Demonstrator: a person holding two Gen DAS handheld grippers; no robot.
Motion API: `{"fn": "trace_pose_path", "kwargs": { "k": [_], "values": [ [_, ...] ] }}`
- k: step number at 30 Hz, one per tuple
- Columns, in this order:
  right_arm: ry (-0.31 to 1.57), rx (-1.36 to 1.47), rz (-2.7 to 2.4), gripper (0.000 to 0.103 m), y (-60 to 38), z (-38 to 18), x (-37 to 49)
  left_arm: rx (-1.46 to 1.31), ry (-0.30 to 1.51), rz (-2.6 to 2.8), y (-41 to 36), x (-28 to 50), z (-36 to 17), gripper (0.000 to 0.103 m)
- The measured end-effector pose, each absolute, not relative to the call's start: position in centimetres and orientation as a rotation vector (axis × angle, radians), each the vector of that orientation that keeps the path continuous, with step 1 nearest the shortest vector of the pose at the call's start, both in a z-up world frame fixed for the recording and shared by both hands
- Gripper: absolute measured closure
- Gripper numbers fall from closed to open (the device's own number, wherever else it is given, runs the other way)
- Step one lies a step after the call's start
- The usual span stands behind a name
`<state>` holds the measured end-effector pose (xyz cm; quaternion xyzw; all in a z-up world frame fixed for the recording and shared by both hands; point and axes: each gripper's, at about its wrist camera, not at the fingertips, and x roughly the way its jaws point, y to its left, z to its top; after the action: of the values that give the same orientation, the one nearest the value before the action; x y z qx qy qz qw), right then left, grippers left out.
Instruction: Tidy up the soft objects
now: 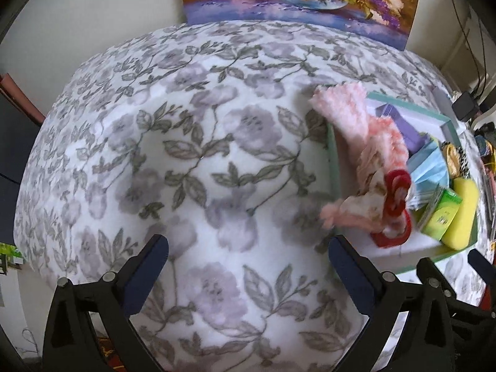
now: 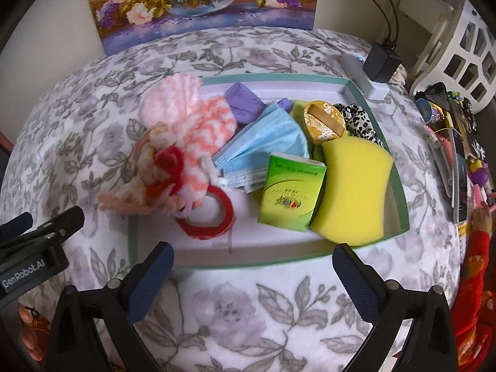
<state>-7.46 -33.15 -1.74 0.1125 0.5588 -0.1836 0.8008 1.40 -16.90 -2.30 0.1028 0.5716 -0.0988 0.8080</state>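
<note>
A floral blanket (image 2: pixel 248 310) in grey and lilac covers the whole surface under me, and a flower painting (image 2: pixel 198 3) leans against the far wall. On the blanket sits a shallow green-rimmed box (image 2: pixel 400 186), to the right of my left tongs and straight ahead of my right ones.

The pink fluffy scarf (image 2: pixel 186 117) lies draped over the box's left rim, part inside, part spilling onto the blanket, its tasselled end hanging toward me beside a red tape ring (image 2: pixel 207 217) on the box floor. Right of it, inside the box, a yellow sponge (image 2: pixel 353 192) lies against the right wall, touching a green tissue pack (image 2: pixel 291 192). Behind those are blue face masks (image 2: pixel 269 139), a purple folded cloth (image 2: pixel 245 102), a round yellow tin (image 2: pixel 325 121) and a leopard-print scrunchie (image 2: pixel 359 121) at the far right corner.

My left gripper (image 1: pixel 248 260) hangs over bare blanket, jaws spread wide with nothing between them. My right gripper (image 2: pixel 254 266) stands just short of the box's near rim, jaws equally wide and empty. A white power strip (image 2: pixel 365 77) with a black plug lies beyond the box.
</note>
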Motion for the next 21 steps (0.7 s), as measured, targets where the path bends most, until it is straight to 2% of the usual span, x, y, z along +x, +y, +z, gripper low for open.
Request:
{"fn": "trace_pose_path", "kwargs": {
  "k": [21],
  "values": [
    [1.111, 0.212, -0.407, 0.0, -31.5, 0.9, -9.7, 0.234, 1.169, -0.137, -14.1, -0.8, -0.1, 0.0]
  ]
}}
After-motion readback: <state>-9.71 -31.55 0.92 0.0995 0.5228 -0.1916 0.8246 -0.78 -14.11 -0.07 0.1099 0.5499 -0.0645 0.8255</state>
